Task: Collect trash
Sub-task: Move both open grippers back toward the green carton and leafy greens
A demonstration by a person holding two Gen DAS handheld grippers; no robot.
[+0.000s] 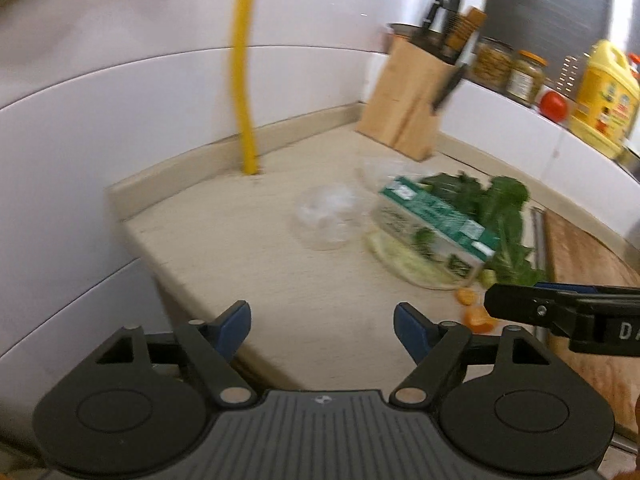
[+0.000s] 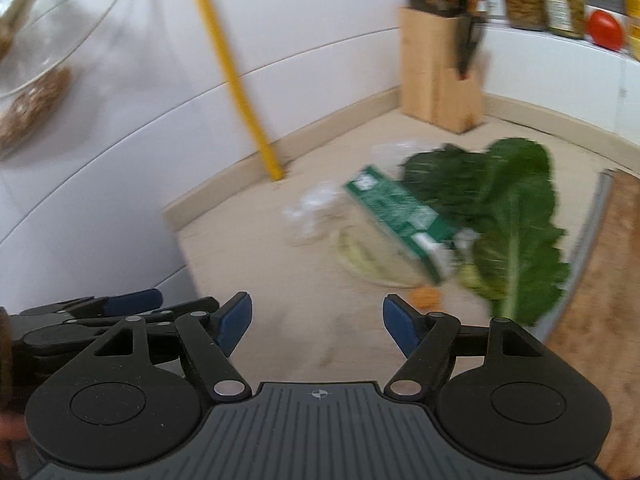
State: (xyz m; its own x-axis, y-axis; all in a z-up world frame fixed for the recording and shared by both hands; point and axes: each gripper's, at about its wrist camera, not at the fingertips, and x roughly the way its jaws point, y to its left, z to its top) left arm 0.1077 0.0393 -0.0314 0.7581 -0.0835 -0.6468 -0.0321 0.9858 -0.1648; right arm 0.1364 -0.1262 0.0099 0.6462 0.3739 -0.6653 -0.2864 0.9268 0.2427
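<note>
We hold both hand-held grippers, left (image 1: 322, 326) and right (image 2: 317, 322), released and empty. The green carton (image 1: 434, 226) and clear wrapper (image 1: 326, 216) lie uncollected at one o'clock on the bench (image 1: 248, 248).

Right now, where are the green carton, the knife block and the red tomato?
Green carton (image 1: 436, 232), left wrist view, its top face.
Knife block (image 2: 436, 76), right wrist view, its front face.
Red tomato (image 1: 554, 105), left wrist view, its middle.

A green-and-white carton (image 1: 436, 228) lies on its side mid-table, over pale vegetable scraps (image 1: 404, 264). Crumpled clear plastic (image 1: 326, 216) sits just left of it; two orange peel bits (image 1: 474, 306) lie nearer, right
</note>
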